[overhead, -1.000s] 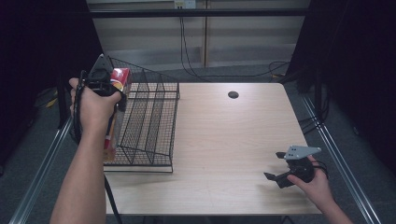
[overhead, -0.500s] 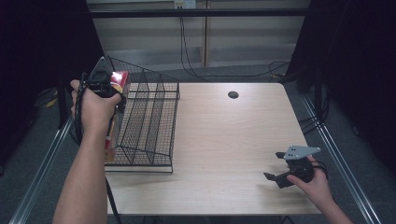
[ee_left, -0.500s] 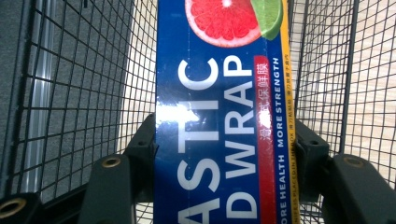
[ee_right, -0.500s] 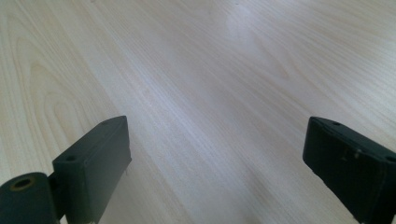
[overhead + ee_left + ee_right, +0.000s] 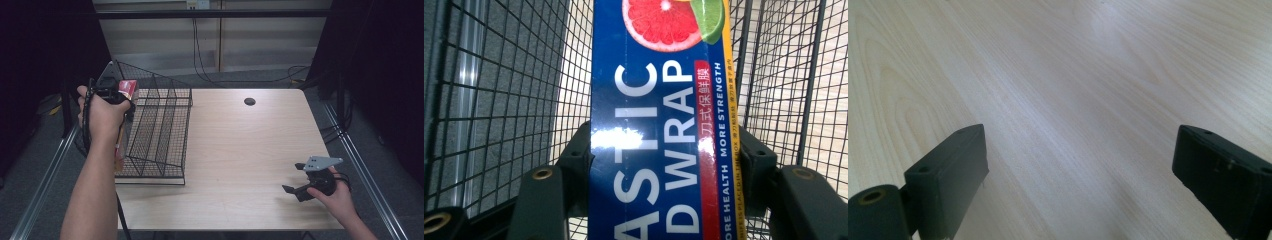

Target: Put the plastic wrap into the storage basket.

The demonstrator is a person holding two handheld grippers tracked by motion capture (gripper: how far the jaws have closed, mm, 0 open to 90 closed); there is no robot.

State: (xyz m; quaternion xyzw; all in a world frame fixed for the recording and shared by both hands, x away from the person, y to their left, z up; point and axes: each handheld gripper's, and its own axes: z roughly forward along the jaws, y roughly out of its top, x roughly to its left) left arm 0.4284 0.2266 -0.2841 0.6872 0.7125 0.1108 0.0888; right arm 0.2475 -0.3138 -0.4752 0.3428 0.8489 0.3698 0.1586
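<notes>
A long blue box of plastic wrap, with a grapefruit picture and a red end, stands on end in the leftmost slot of a black wire rack. My left gripper is shut on the box from above, and the hand hides much of it. Its jaws press both sides of the box, with wire mesh on either side. My right gripper rests low over the table's front right, open. Its jaws stand wide apart with bare wood between them.
The rack sits on the left part of the light wooden table, reaching its left edge. A dark round hole lies at the back centre. Metal rails run along both sides, and cables hang behind.
The left hand has sunk slightly, carrying the box a little deeper into the rack slot. The right gripper has stayed where it was.
</notes>
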